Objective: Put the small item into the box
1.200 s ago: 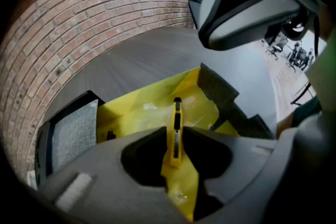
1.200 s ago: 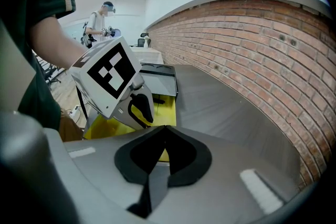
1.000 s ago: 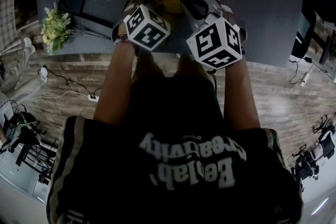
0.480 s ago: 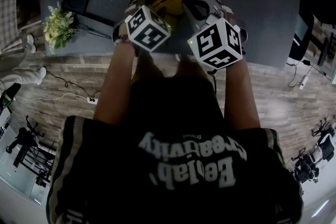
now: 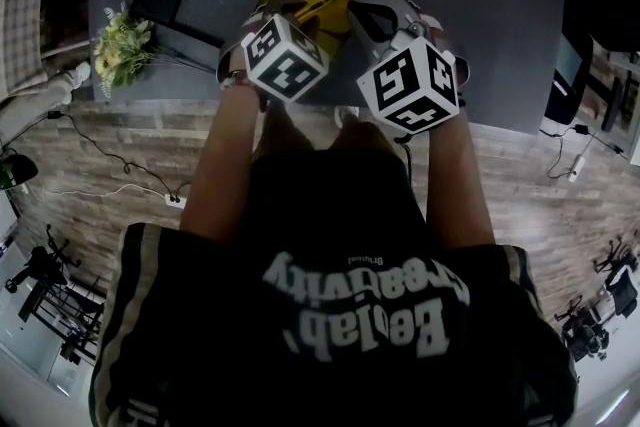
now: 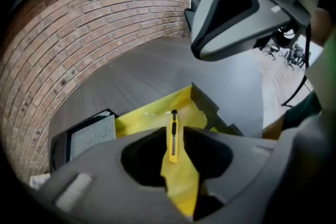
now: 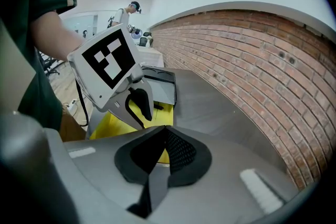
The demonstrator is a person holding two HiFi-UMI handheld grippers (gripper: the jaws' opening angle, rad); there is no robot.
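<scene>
Cutter (image 6: pixel 172 144), slim and yellow, lies flat on the floor of the open yellow box (image 6: pixel 142 115), just ahead of and below the tips of the left gripper (image 6: pixel 174 129). That gripper's jaws have just been closing but stand apart, gripping nothing; the cutter shows through the gap between them. The right gripper (image 7: pixel 167 129) hangs beside the left one, jaws together and empty. The box rests on the dark tabletop (image 6: pixel 157 71), with a grey-lined lid (image 6: pixel 92 136) to the left gripper's left.
</scene>
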